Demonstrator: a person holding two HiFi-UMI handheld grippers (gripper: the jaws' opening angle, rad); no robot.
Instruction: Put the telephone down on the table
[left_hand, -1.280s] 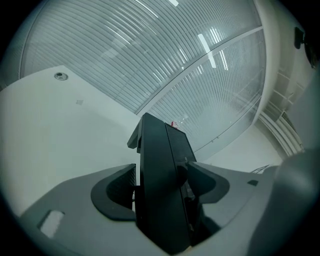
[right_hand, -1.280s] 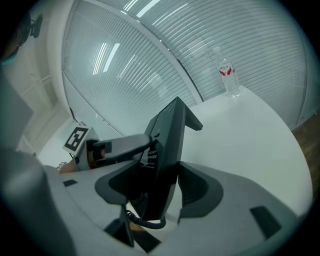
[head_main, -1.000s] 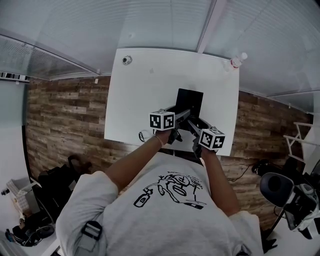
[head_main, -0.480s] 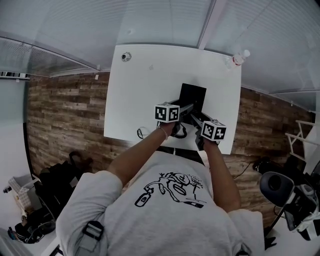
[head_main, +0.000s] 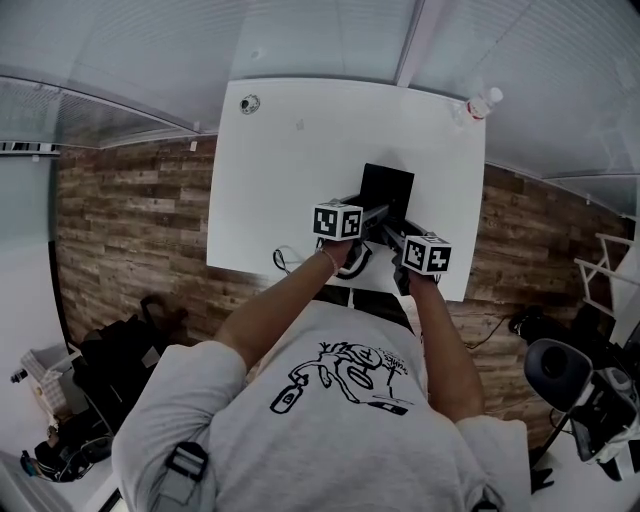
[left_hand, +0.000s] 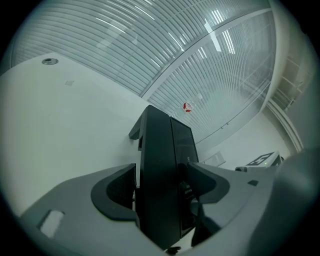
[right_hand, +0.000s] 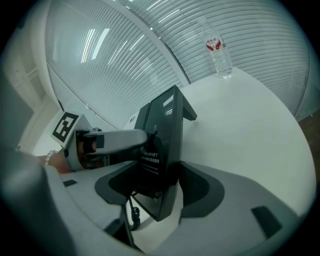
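Within left tongs (left_hand: 161, 187), right tongs (right_hand: 161, 184): telephone (head_main: 387, 188), clamped.

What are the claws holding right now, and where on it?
The black telephone, gripped by both: the left claw and right claw each clamp its near end, one from each side.
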